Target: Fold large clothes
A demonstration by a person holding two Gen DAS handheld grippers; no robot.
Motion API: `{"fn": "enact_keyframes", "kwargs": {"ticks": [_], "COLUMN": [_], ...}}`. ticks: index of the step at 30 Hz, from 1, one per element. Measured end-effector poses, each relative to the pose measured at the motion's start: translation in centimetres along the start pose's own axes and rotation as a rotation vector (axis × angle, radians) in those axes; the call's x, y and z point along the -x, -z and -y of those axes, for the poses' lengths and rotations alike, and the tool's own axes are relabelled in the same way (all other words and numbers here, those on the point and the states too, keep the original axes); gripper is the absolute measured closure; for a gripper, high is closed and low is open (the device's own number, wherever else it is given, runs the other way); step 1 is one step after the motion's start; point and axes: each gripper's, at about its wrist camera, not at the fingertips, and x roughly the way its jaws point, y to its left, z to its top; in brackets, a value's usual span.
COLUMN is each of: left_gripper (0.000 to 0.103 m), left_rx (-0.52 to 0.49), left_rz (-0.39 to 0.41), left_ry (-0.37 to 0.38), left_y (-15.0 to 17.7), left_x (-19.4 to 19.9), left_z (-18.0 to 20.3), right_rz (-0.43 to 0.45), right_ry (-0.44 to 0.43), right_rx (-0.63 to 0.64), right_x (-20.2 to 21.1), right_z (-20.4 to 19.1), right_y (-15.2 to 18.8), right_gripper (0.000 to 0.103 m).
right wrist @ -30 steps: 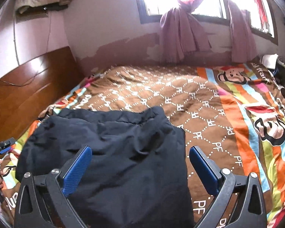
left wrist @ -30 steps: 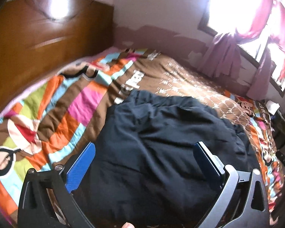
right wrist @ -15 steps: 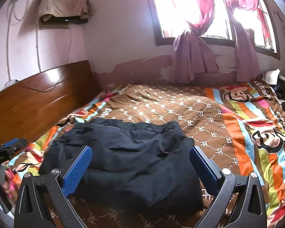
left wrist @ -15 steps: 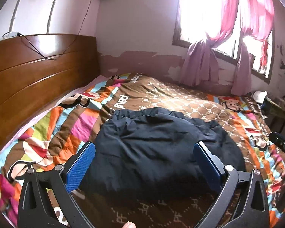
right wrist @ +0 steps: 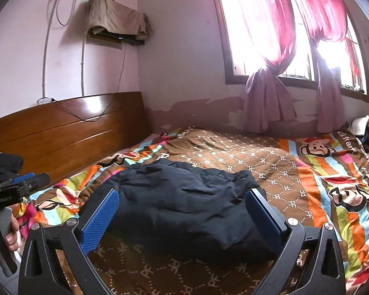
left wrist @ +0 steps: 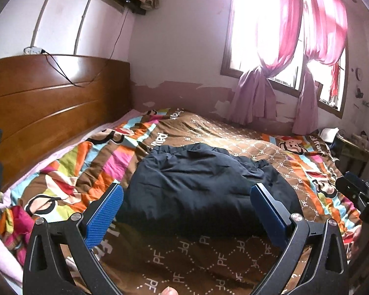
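Left wrist view: the headboard fills the left of the frame, with a cord hanging over its top. The left gripper sits at the bottom centre, its blue fingers spread wide and holding nothing. Between and beyond them, in mid frame, the dark garment lies in a rumpled heap on the quilt, apart from both fingers. The pink curtains hang at upper right. At the right edge part of the right gripper shows.

Right wrist view: at the left edge a hand holds the left gripper. The right gripper is at the bottom centre, fingers wide apart and empty. The garment lies mid frame on the quilt, curtains upper right.
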Motion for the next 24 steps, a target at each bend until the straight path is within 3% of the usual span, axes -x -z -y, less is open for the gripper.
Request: {"fn": "enact_keyframes", "kwargs": {"ticks": [6, 24], "left_gripper": [0.002, 0.002], "left_rx": [-0.068, -0.095], "left_rz": [0.050, 0.099], "left_ry": [-0.030, -0.017], "left_y": [1.1, 4.7], "left_x": [2.3, 5.8], "left_z": [0.4, 0.5], "right_rz": [0.023, 0.079], "right_ry": [-0.010, 0.021], "right_rx": [-0.019, 0.014], "right_x": [1.6, 6.6], "right_z": [-1.1, -3.3], "right_y": [0.8, 3.8], "right_gripper": [0.000, 0.000]}}
